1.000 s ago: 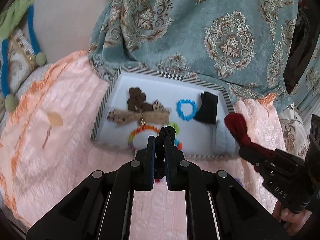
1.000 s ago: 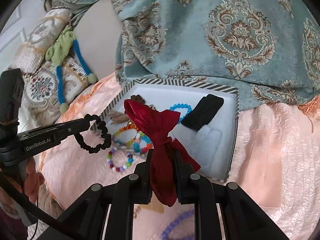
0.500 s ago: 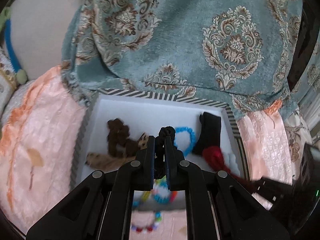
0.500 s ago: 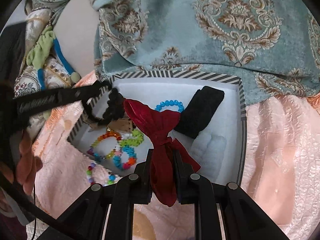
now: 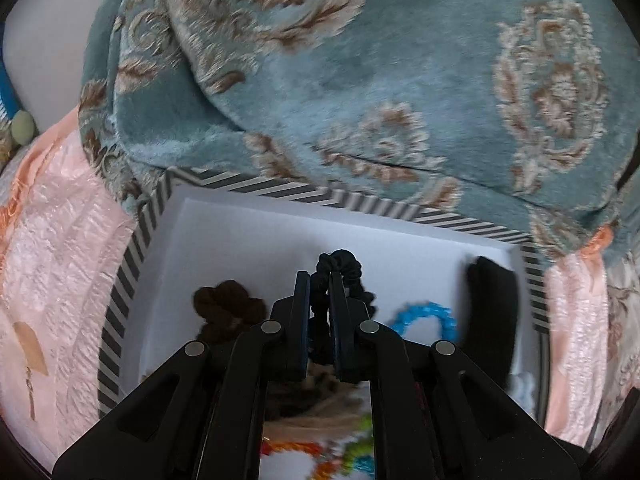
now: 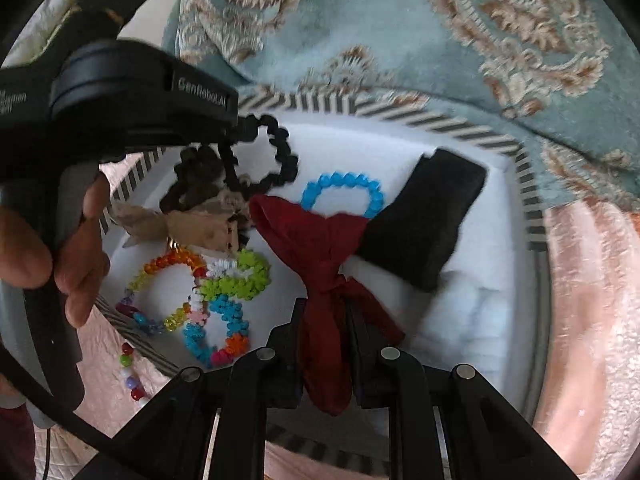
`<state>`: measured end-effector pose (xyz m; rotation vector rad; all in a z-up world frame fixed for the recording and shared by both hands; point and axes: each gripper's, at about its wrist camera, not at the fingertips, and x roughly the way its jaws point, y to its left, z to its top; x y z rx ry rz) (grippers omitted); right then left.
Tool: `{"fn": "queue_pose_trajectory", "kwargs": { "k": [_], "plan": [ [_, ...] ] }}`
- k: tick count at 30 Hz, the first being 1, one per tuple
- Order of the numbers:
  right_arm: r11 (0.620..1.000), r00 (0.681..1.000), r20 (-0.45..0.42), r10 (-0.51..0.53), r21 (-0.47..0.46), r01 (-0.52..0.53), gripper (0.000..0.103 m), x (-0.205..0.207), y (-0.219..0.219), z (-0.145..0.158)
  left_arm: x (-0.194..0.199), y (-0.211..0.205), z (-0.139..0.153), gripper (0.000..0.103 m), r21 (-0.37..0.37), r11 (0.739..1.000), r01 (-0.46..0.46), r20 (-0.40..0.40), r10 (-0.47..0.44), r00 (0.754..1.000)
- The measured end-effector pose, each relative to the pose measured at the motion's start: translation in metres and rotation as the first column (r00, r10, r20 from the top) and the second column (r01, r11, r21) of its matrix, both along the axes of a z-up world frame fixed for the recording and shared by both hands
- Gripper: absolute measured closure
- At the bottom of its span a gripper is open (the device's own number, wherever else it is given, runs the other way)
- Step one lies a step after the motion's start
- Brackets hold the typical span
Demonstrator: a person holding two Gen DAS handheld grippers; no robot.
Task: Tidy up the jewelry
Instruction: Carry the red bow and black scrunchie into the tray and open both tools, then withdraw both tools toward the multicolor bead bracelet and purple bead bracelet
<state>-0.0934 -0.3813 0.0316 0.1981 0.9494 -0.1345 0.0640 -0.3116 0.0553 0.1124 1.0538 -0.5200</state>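
Observation:
A white box with a striped rim [image 5: 280, 190] [image 6: 440, 126] lies on the bed. My left gripper [image 5: 320, 280] is shut on a black scrunchie [image 5: 340, 264] and holds it over the box; the scrunchie hangs as a loop in the right wrist view [image 6: 280, 152]. My right gripper [image 6: 326, 308] is shut on a dark red bow [image 6: 316, 240] above the box's middle. Inside lie a blue bead bracelet [image 6: 344, 190] [image 5: 432, 316], a black cloth piece [image 6: 432, 208] [image 5: 492, 312], a brown bow [image 6: 200, 172] [image 5: 228, 308], a tan bow [image 6: 180, 224] and colourful bead bracelets [image 6: 224, 280].
A teal patterned blanket [image 5: 360, 80] lies bunched right behind the box. Pink bedding [image 5: 52, 260] [image 6: 592, 300] surrounds it. A multicolour bead bracelet [image 6: 130, 364] lies outside the box's near left edge. The hand on the left gripper [image 6: 48, 256] fills the left of the right wrist view.
Both grippers have moved forward over the box, each still holding its item. The black scrunchie now hangs above the box's back left part, and the red bow is lower over the middle.

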Motion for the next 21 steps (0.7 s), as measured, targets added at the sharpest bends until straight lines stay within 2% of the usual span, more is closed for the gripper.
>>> {"fn": "queue_pose_trajectory", "kwargs": {
  "k": [1,2,3,5,6,7,11,15,18,21],
  "plan": [
    [1.0,1.0,0.009,0.002,0.017,-0.002,0.086,0.0,-0.001,0.0,0.001,0.002,-0.001,0.095,0.002,1.0,-0.005,0.0,0.005,1.0],
    [0.998,1.0,0.02,0.002,0.057,-0.003,0.079,-0.001,-0.005,0.0,0.001,0.006,-0.002,0.094,0.001,1.0,-0.009,-0.003,0.009,1.0],
    [0.996,1.0,0.028,0.001,0.085,-0.004,0.067,-0.003,-0.007,0.0,0.002,0.008,-0.002,0.09,0.0,1.0,-0.011,-0.009,0.011,1.0],
    [0.989,0.999,0.053,-0.008,0.146,0.0,0.056,-0.011,-0.013,0.004,0.001,0.015,-0.001,0.075,-0.007,1.0,-0.024,-0.021,0.024,0.999],
    [0.987,0.998,0.064,-0.011,0.159,0.001,0.056,-0.015,-0.015,0.007,-0.001,0.02,0.0,0.064,-0.019,0.999,-0.029,-0.024,0.029,0.999],
    [0.986,0.997,0.073,-0.015,0.169,0.003,0.056,-0.02,-0.016,0.01,-0.006,0.026,0.003,0.058,-0.032,0.999,-0.032,-0.025,0.032,0.999],
    [0.978,0.992,0.116,-0.057,0.207,0.032,0.056,-0.05,-0.022,0.027,-0.02,0.047,0.017,0.056,-0.043,0.998,-0.046,-0.022,0.045,0.999],
    [0.967,0.983,0.152,-0.104,0.245,0.064,0.056,-0.074,-0.022,0.042,-0.049,0.074,0.037,0.055,-0.055,0.997,-0.058,0.013,0.059,0.998],
    [0.968,0.975,0.181,-0.125,0.236,0.08,0.054,-0.091,-0.015,0.053,-0.078,0.093,0.049,0.048,-0.048,0.997,-0.063,0.052,0.066,0.996],
    [0.972,0.97,0.191,-0.148,0.208,0.107,0.053,-0.105,-0.007,0.063,-0.103,0.098,0.057,0.048,-0.052,0.997,-0.065,0.079,0.069,0.995]
  ]
}}
